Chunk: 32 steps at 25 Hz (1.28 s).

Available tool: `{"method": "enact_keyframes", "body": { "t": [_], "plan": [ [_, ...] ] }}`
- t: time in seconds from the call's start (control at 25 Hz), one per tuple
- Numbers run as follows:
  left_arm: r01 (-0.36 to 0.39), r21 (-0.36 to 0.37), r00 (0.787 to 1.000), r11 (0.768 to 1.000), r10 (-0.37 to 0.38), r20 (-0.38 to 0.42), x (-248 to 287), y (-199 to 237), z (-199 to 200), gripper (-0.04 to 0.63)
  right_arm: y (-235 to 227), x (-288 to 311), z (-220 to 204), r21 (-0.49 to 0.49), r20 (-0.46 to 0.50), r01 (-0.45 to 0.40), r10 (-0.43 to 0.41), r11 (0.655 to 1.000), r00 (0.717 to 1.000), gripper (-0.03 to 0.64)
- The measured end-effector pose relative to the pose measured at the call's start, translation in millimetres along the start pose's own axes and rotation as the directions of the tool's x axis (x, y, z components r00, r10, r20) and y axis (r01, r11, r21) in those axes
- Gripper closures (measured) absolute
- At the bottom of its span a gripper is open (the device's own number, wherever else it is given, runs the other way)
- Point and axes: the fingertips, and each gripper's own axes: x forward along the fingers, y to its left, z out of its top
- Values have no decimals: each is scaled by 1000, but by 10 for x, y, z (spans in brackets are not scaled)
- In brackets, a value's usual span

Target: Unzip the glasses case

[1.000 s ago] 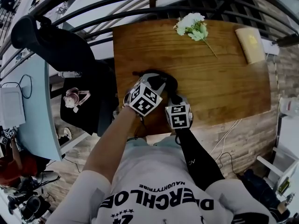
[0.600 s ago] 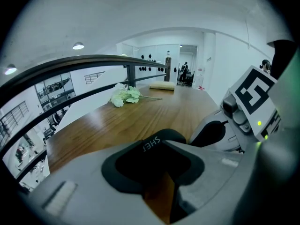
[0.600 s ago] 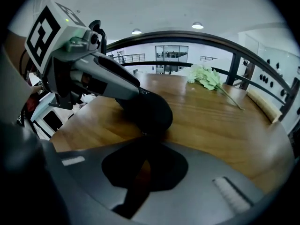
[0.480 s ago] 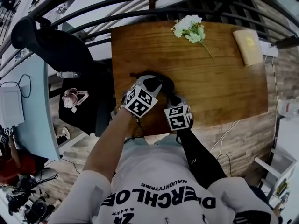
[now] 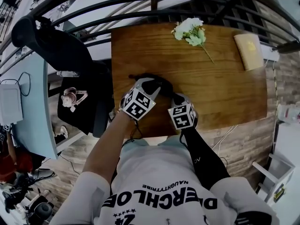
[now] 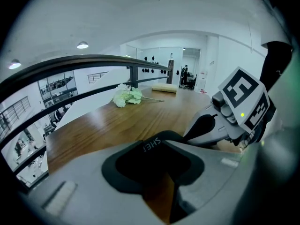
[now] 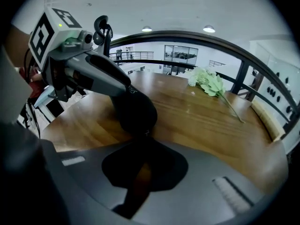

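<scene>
Jaws of my left gripper [image 5: 151,87] were clamped on one end of the black glasses case [image 5: 159,82], which lay on the wooden table [image 5: 225,88] near its front edge. My right gripper [image 7: 140,142] was pinched tight on the small zipper pull [image 7: 142,134] at the case's other end. White flowers [image 5: 191,31] lay well apart, near the far edge.

Black glasses case [image 5: 158,84], lying on table [image 5: 225,78]
</scene>
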Motion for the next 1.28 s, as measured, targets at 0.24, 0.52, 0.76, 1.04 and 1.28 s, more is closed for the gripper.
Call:
{"method": "enact_keyframes", "body": {
  "t": [0.24, 0.52, 0.76, 1.04, 1.28],
  "plan": [
    [-36, -38, 999, 999, 36, 8, -179, -102, -55, 474, 285, -79, -88, -116, -39, -142, 138, 983, 990, 588],
    [-117, -152, 993, 981, 120, 12, -352, -284, -173, 474, 887, -246, -207, -277, -76, -341, 334, 898, 940, 588],
    [-189, -279, 980, 942, 198, 4, -289, -301, -242, 479, 952, -202, -224, -376, -103, -396, 387, 838, 916, 588],
    [-228, -406, 965, 885, 260, 25, -351, -288, -284, 482, 927, -203, -240, -452, -85, -402, 411, 796, 908, 588],
    [-247, -394, 962, 885, 271, 6, -330, -314, -271, 482, 819, -218, -259, -488, -70, -376, 394, 788, 916, 588]
  ]
}}
